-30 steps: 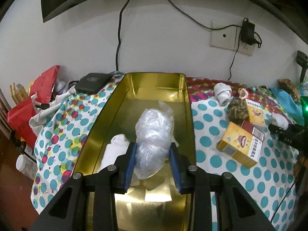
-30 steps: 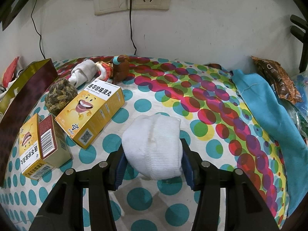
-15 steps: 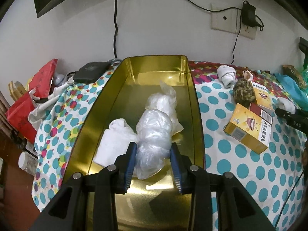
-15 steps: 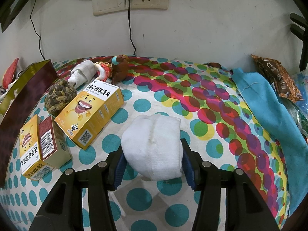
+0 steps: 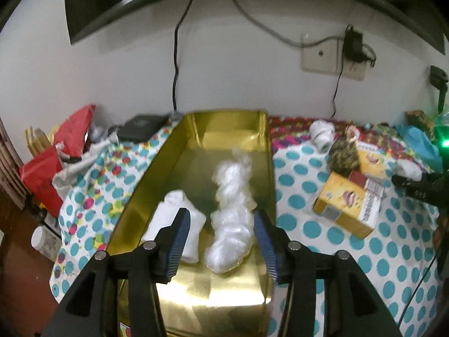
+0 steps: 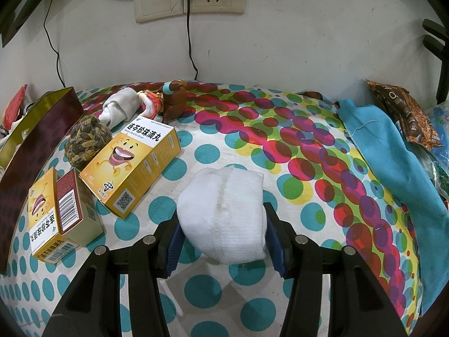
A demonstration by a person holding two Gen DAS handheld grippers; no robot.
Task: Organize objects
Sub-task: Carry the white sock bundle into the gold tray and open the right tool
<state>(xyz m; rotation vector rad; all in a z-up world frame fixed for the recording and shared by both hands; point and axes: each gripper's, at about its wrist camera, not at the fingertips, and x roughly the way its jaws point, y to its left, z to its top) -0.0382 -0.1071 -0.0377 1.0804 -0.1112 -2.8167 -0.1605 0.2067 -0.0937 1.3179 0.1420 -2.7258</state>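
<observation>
Landmark: gold tin (image 5: 196, 151), open, lying on the dotted counter (image 6: 280, 151).
Left gripper (image 5: 221, 241): above the tin's near end, jaws wide; the plastic bag (image 5: 230, 221) lies between them, with a gap on each side.
Bag: inside the tin, right of a white sock (image 5: 171, 219) that also lies in it.
Right gripper (image 6: 223, 238): right of the tin, jaws narrowed onto a folded white sock (image 6: 224, 210), both pads against its sides.
Only the left view shows: the tin's inside and its contents; a black box (image 5: 140, 126) and red bags (image 5: 56, 151) left of the tin.
Only the right view shows: the held sock in full, a brown figurine (image 6: 174, 98) and a blue cloth (image 6: 393, 151), all right of the tin.
Both views: two yellow boxes (image 6: 134, 160), a woven ball (image 6: 87, 140) and a rolled sock (image 6: 120, 106), right of the tin.
Hard to tell: the left view is blurred; whether the held sock touches the counter; the tin's near end is cut off behind the left gripper.
</observation>
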